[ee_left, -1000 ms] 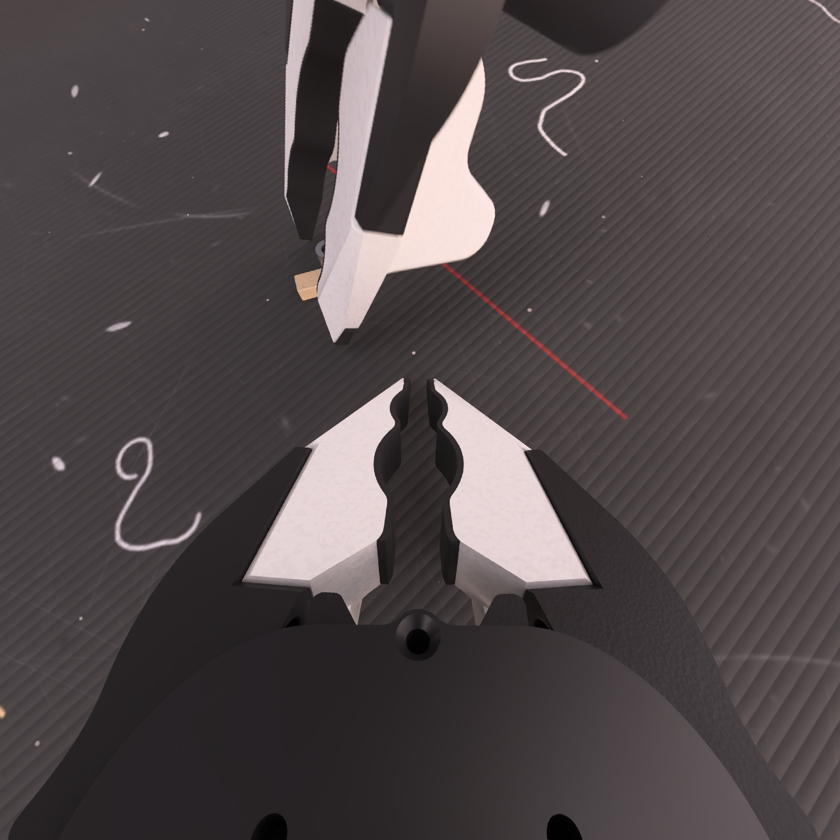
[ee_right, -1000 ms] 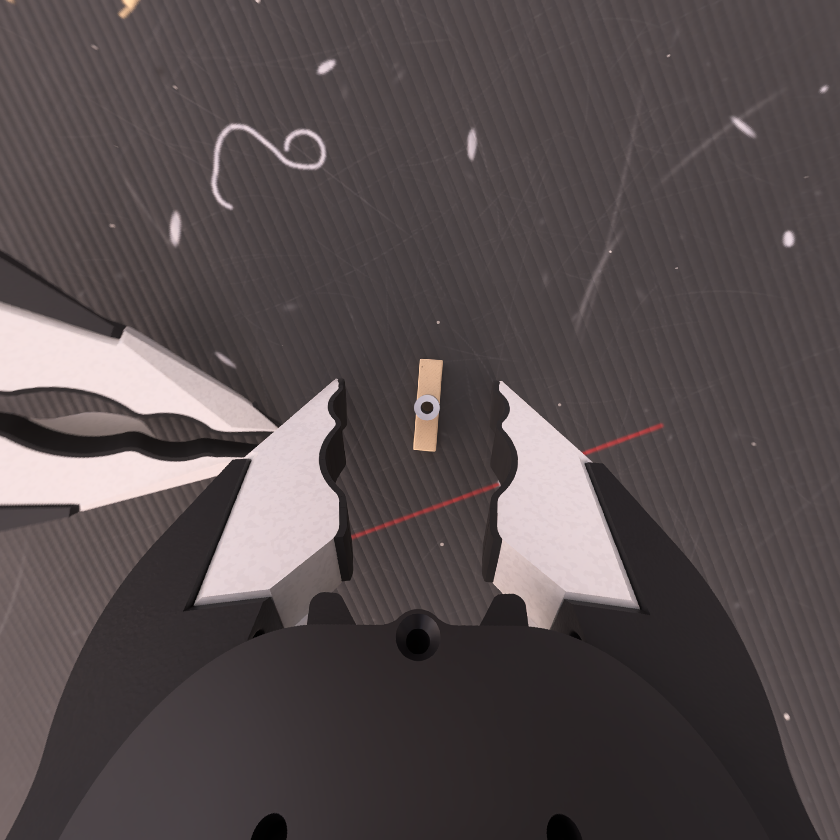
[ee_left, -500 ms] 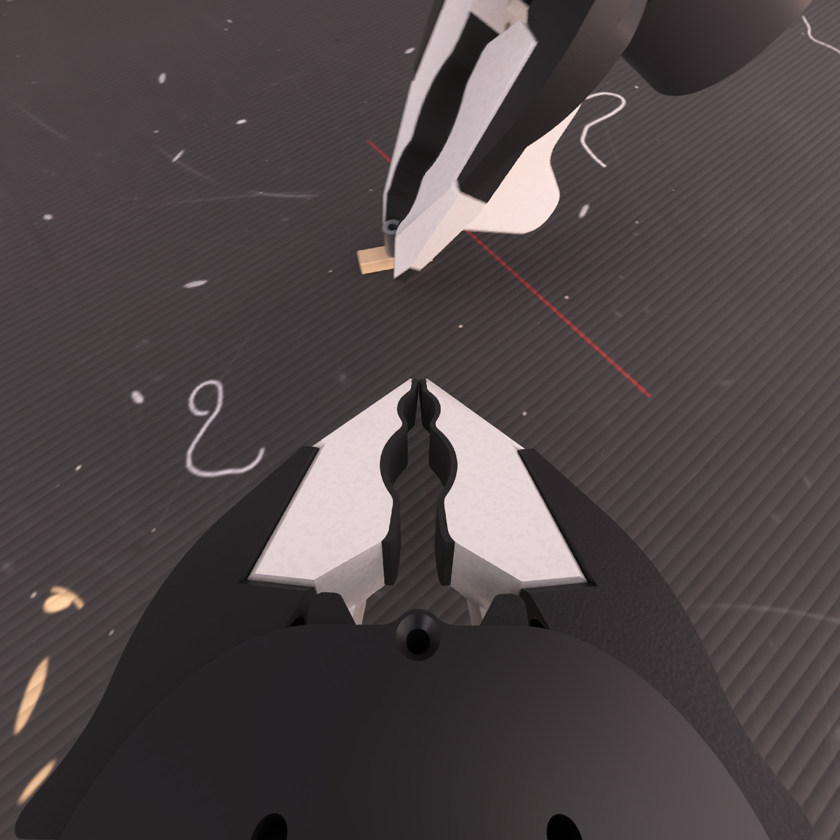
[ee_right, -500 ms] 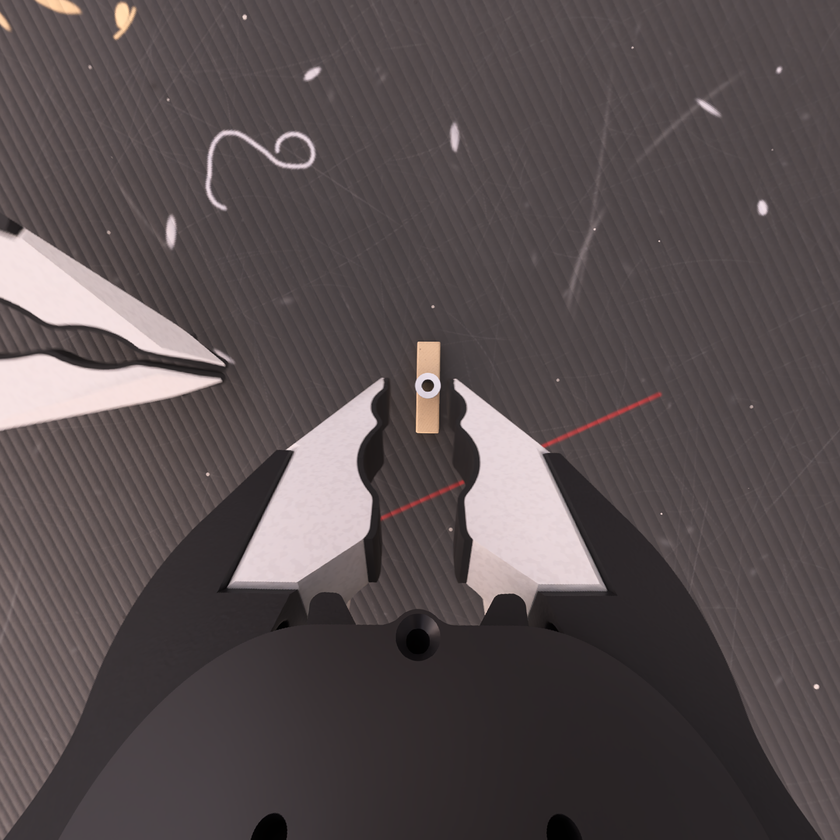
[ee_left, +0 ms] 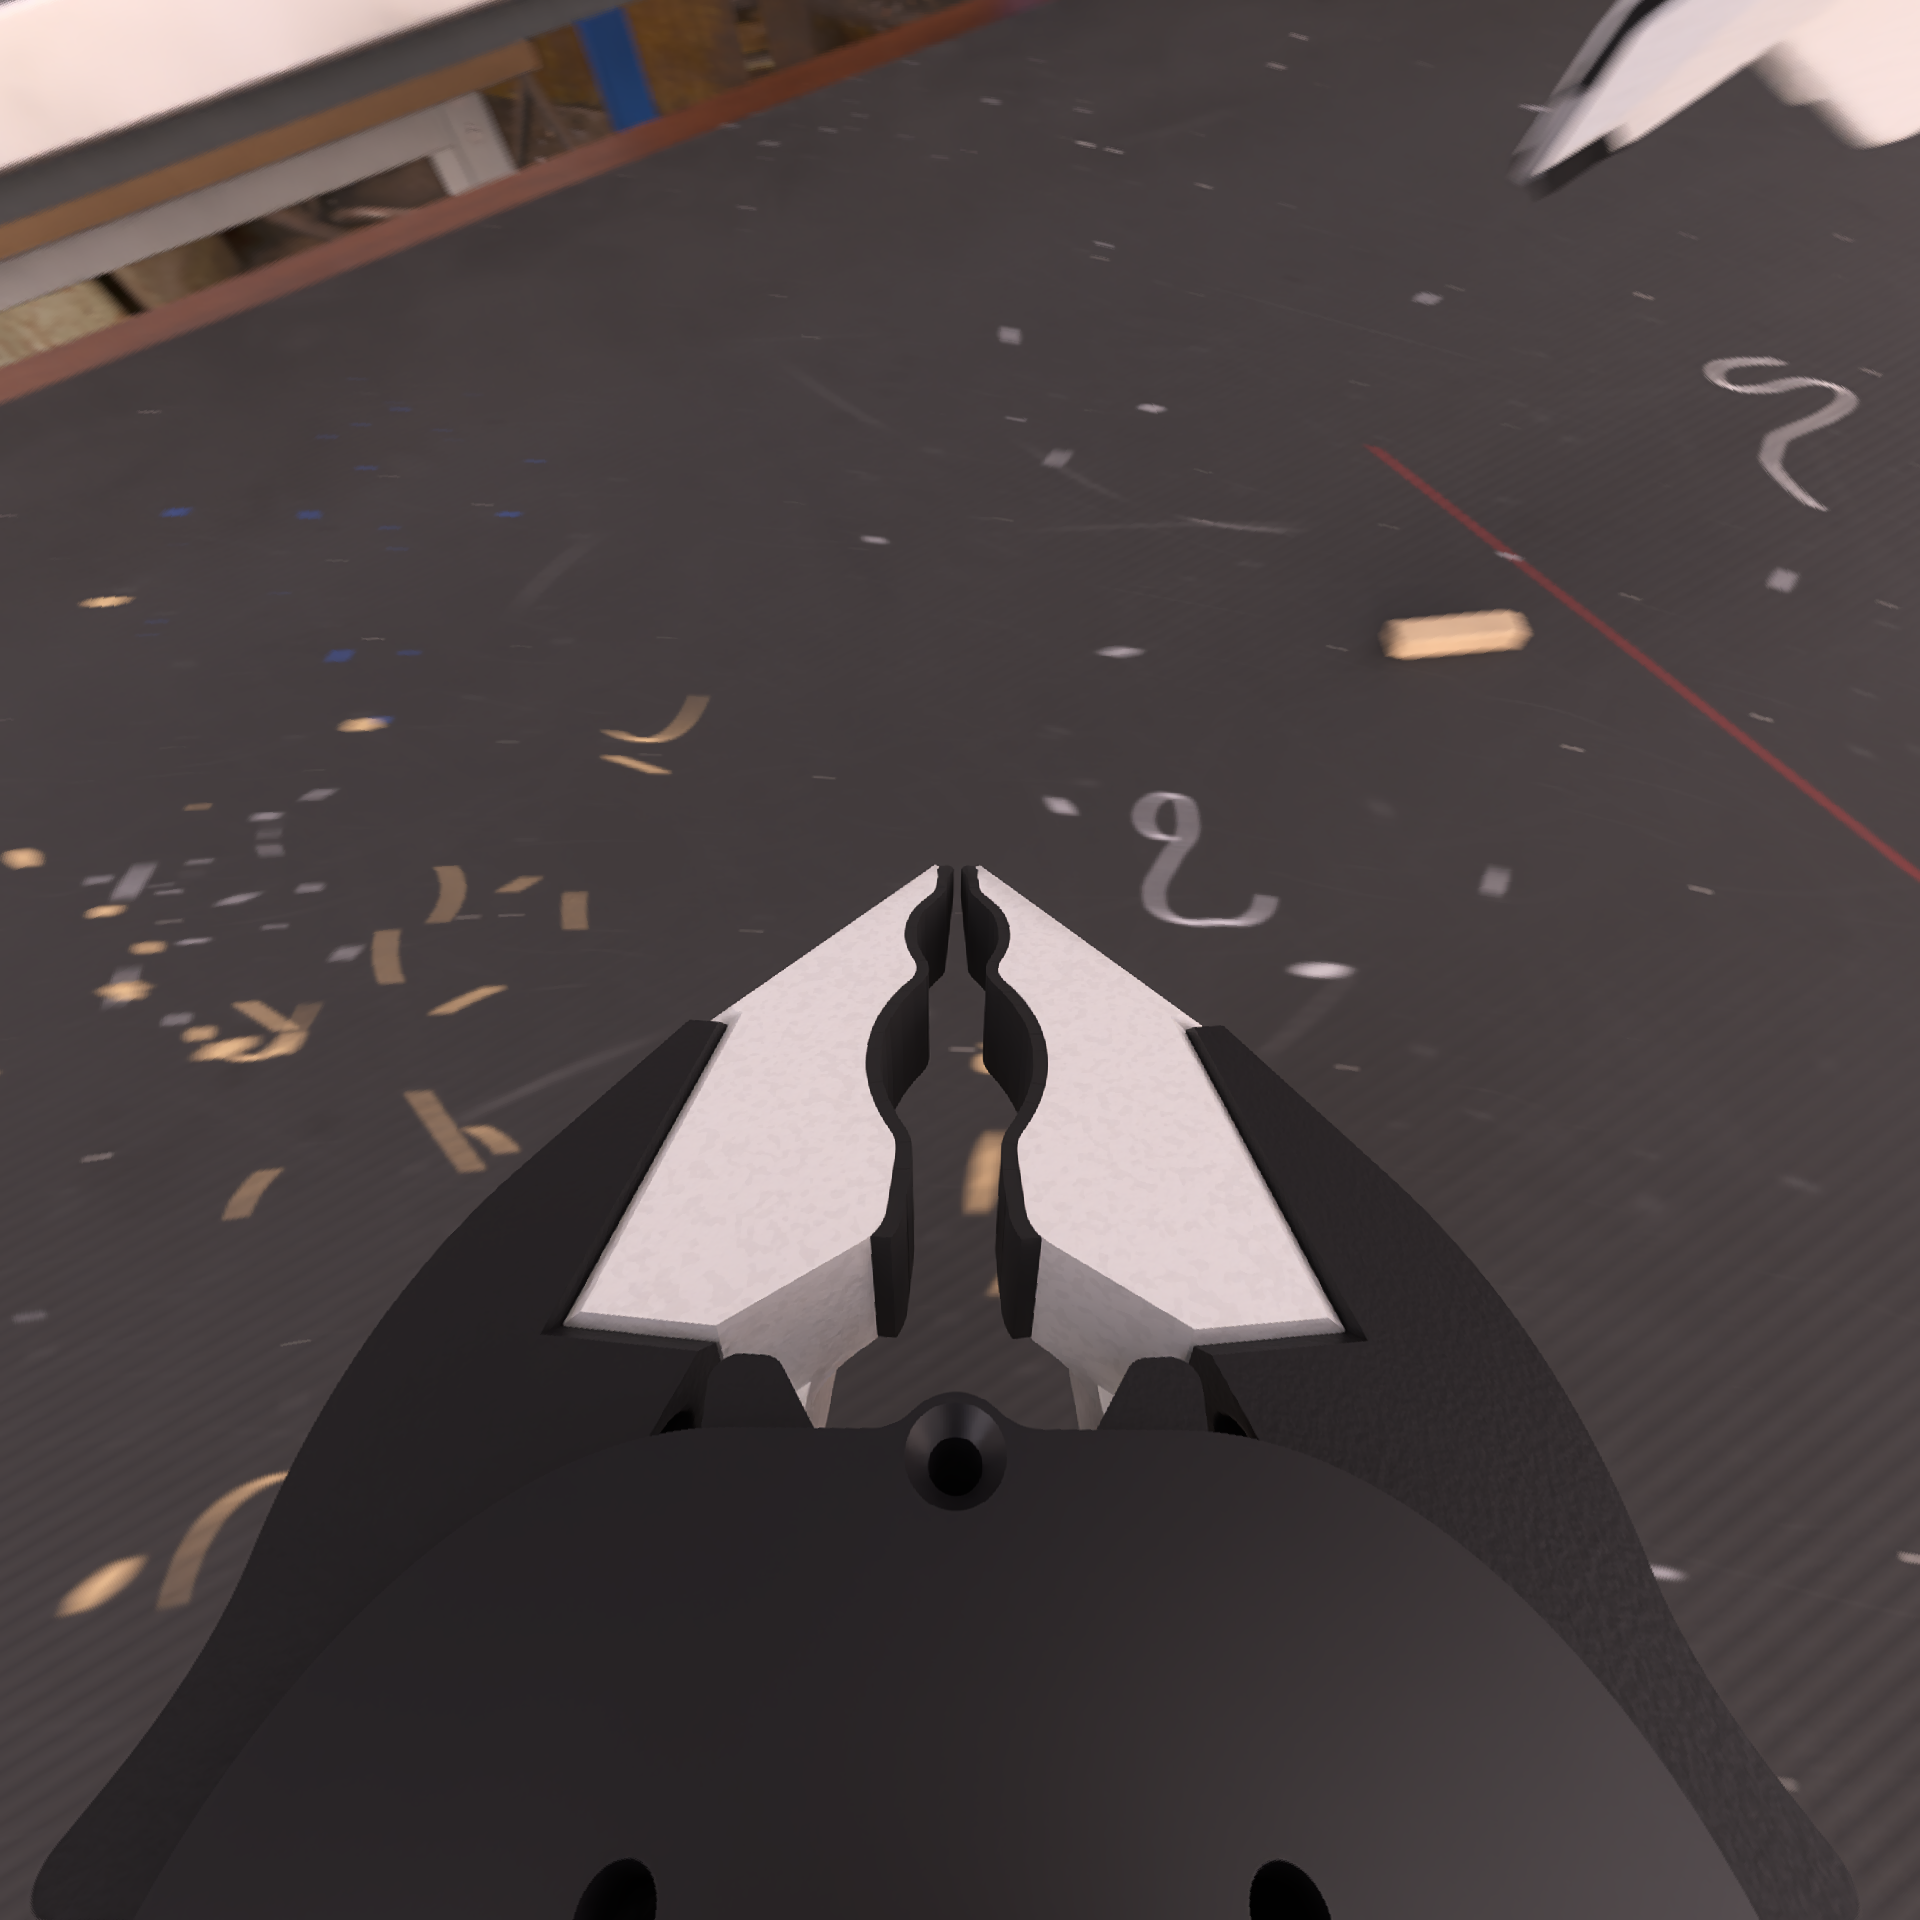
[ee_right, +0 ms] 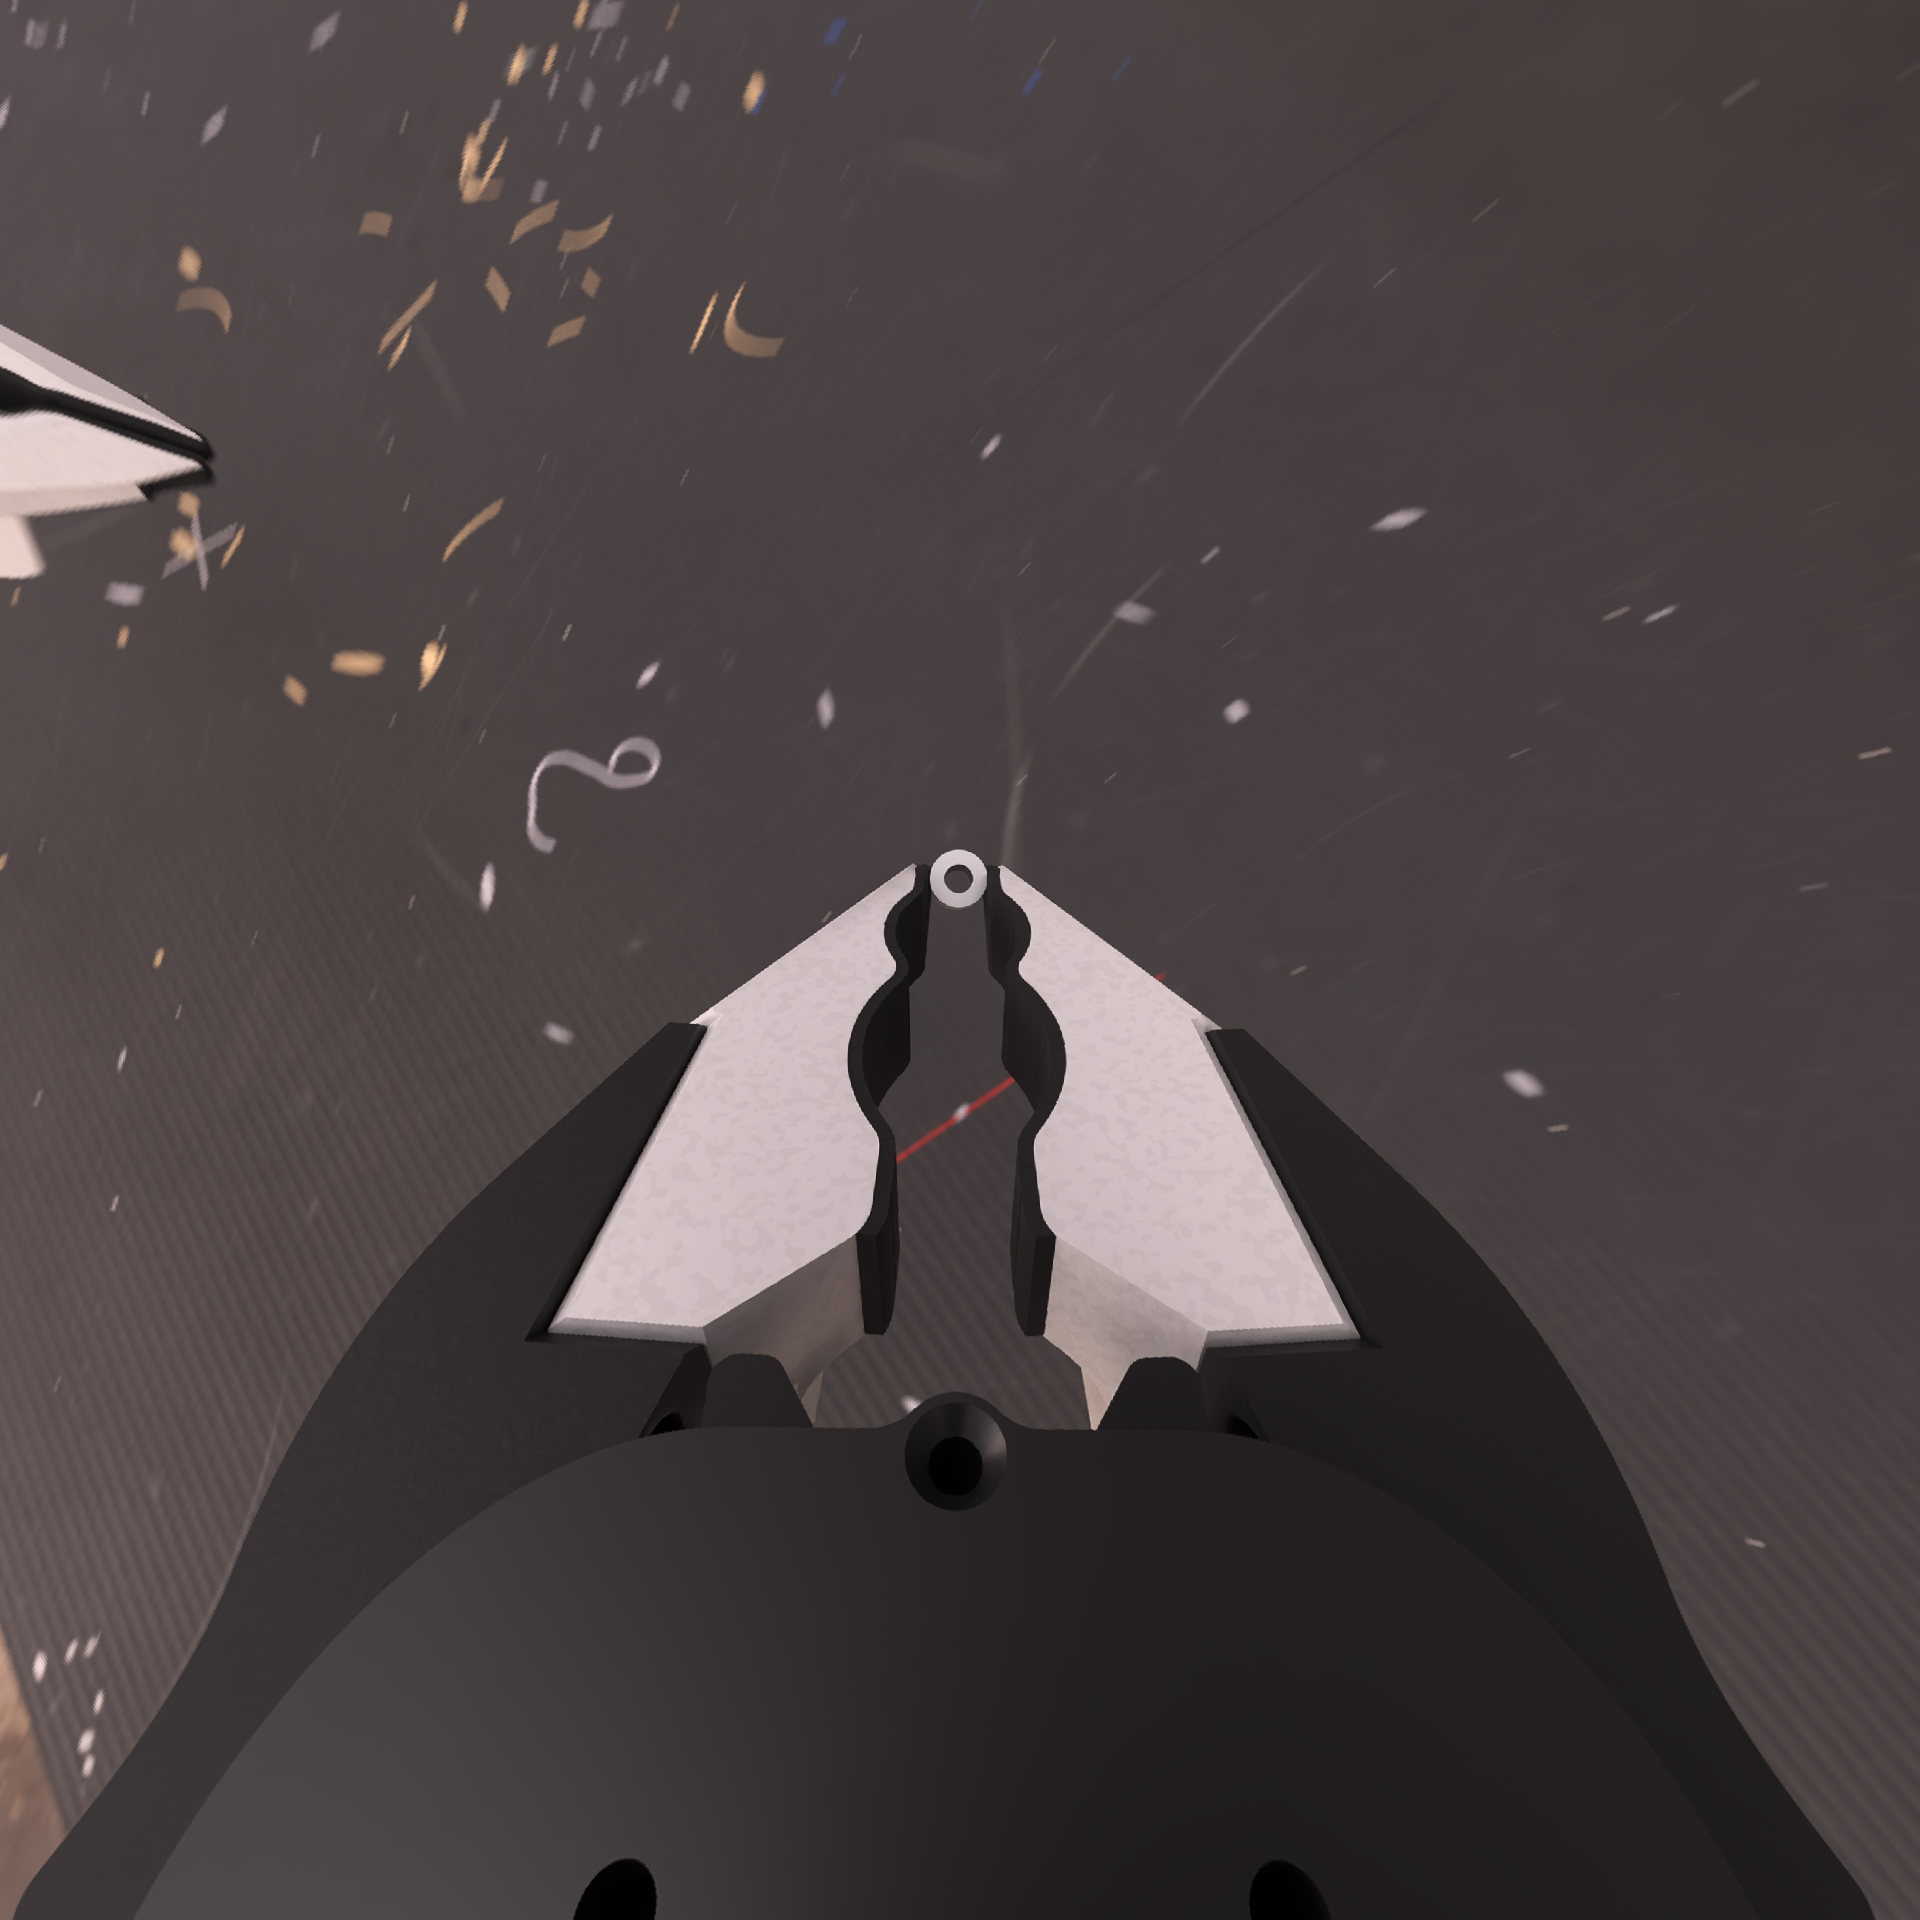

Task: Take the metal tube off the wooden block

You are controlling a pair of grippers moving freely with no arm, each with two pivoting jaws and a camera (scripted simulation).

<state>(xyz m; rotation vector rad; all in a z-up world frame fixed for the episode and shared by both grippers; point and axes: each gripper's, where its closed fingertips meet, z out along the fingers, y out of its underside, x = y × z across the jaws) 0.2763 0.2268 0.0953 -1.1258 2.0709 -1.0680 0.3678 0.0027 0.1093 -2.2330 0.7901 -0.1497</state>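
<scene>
The small wooden block (ee_left: 1455, 633) lies bare on the dark mat at the right of the left wrist view; it does not show in the right wrist view. My right gripper (ee_right: 957, 881) is shut on the metal tube (ee_right: 957, 879), a small silver ring seen end-on between its tips, well above the mat. The right gripper's tips also show at the top right of the left wrist view (ee_left: 1590, 145), high above the block. My left gripper (ee_left: 956, 873) is shut and empty, low over the mat to the left of the block. It shows at the left edge of the right wrist view (ee_right: 197, 457).
Tan wood shavings (ee_left: 447, 997) and white flecks litter the mat on the left. A thin red line (ee_left: 1642, 665) runs past the block. White curled marks (ee_left: 1195, 873) lie near my left tips. The mat's far edge (ee_left: 312, 249) has a red-brown rim, with shelving beyond.
My right gripper closed on the tube and lifted it off the block, rising high above the mat. My left gripper drew back and swung left, staying shut.
</scene>
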